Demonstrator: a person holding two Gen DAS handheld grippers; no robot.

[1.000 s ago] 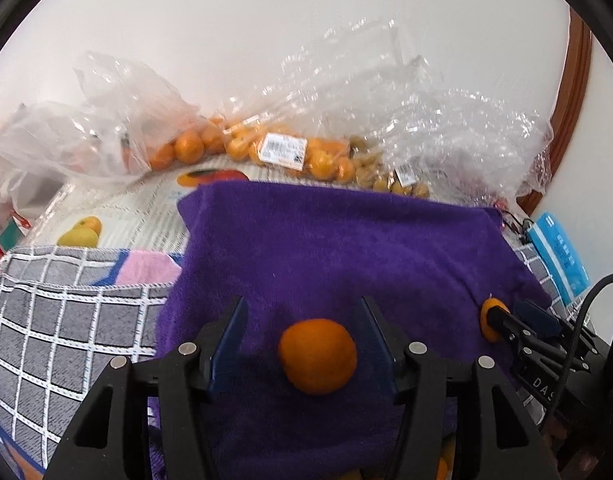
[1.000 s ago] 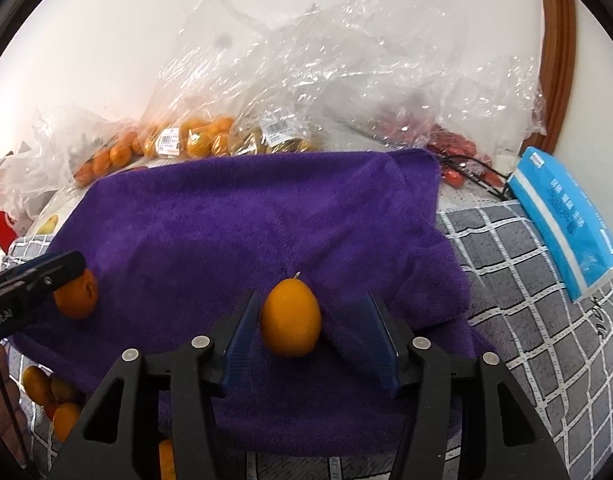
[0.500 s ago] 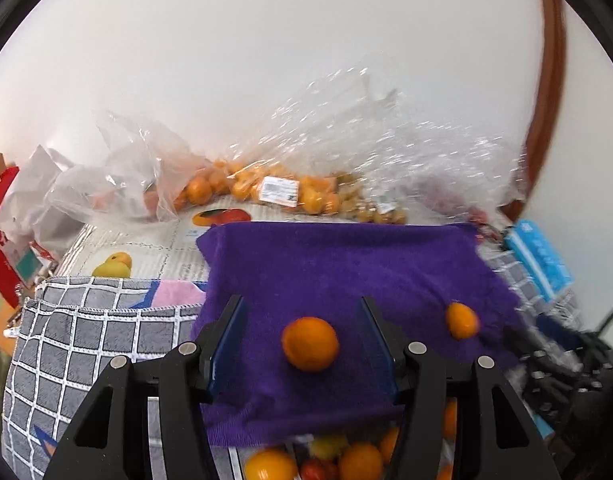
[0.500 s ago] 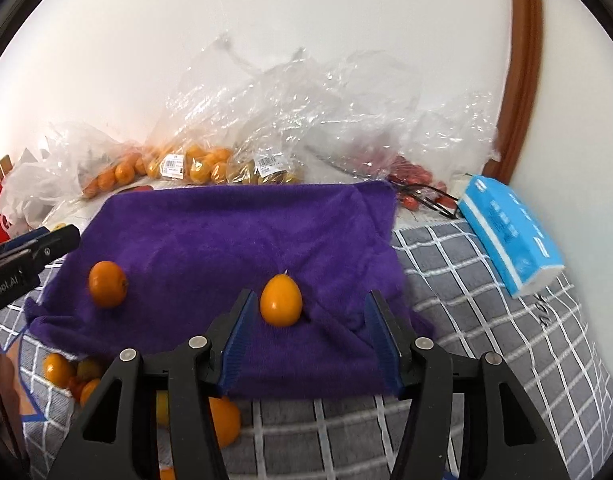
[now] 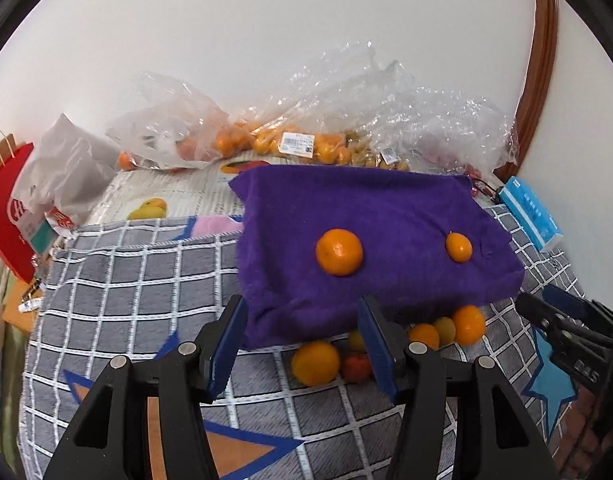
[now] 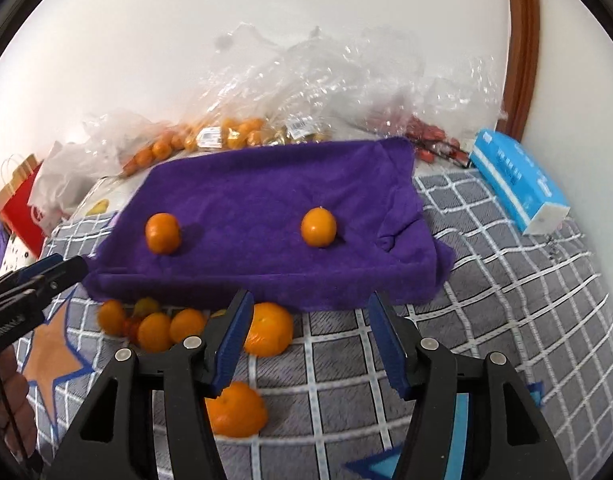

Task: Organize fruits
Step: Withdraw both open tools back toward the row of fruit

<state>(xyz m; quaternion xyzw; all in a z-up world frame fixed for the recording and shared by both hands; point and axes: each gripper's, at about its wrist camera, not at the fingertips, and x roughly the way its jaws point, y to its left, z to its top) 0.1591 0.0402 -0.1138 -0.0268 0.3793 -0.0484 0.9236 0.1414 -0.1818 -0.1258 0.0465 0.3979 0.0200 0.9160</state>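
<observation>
A round orange [image 5: 339,252] [image 6: 162,233] and a smaller oval orange fruit [image 5: 458,247] [image 6: 318,227] lie apart on a purple towel [image 5: 386,216] [image 6: 266,200]. My left gripper [image 5: 302,316] is open above the towel's near edge, nothing between its blue pads. My right gripper [image 6: 308,312] is open too, its jaws still opening, with nothing between them. A loose pile of oranges [image 5: 316,362] [image 6: 268,328] and small fruits lies on the checked cloth just in front of the towel. The left gripper's tip [image 6: 46,276] shows at the right wrist view's left edge.
Clear plastic bags of oranges [image 5: 290,144] [image 6: 234,132] and red fruit [image 6: 430,140] line the wall behind the towel. A blue tissue pack [image 5: 530,212] [image 6: 518,184] lies at the right, a red paper bag [image 5: 6,200] at the left. Grey checked cloth [image 5: 126,280] covers the surface.
Both grippers have pulled back and risen from the towel. The two fruits, earlier between the jaws, now lie free farther off. The loose fruit pile has come into view.
</observation>
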